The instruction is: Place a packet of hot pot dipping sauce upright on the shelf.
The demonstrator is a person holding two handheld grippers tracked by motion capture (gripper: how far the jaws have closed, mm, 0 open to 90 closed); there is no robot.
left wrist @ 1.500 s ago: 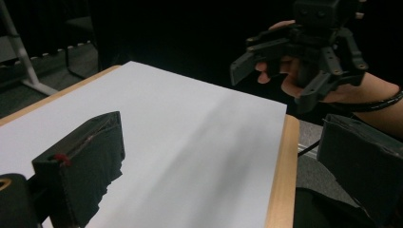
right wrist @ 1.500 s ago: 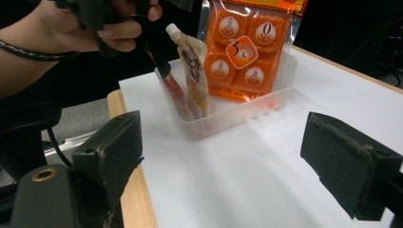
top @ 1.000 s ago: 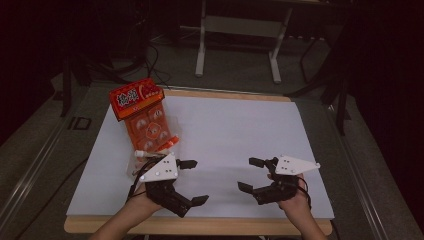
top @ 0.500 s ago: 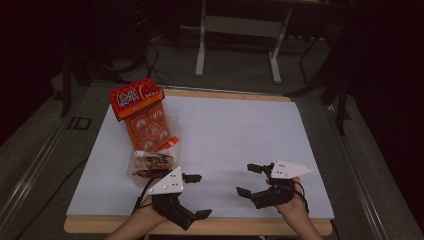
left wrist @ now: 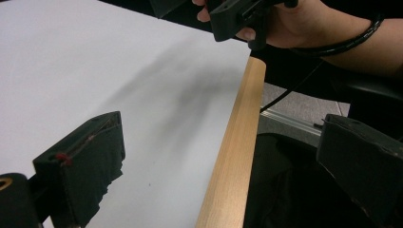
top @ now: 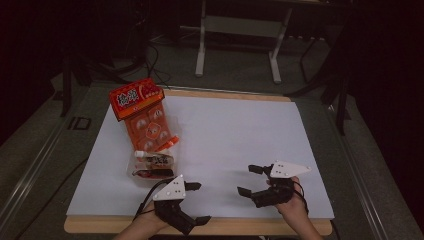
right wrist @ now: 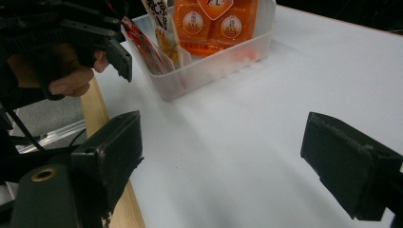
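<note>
The clear plastic tray (top: 150, 167) sits at about ten o'clock from the left gripper (top: 196, 202), near it, with the orange snack pack (top: 145, 120) leaning out of its far end and small sachets (top: 155, 161) inside. Both the left gripper and the right gripper (top: 249, 180) hang with jaws spread and empty, low by the wooden table edge (left wrist: 237, 142). The tray looks light, thin-walled and slippery (likely to flex if pinched hard), so its near rim (right wrist: 190, 71) seems the best hold
</note>
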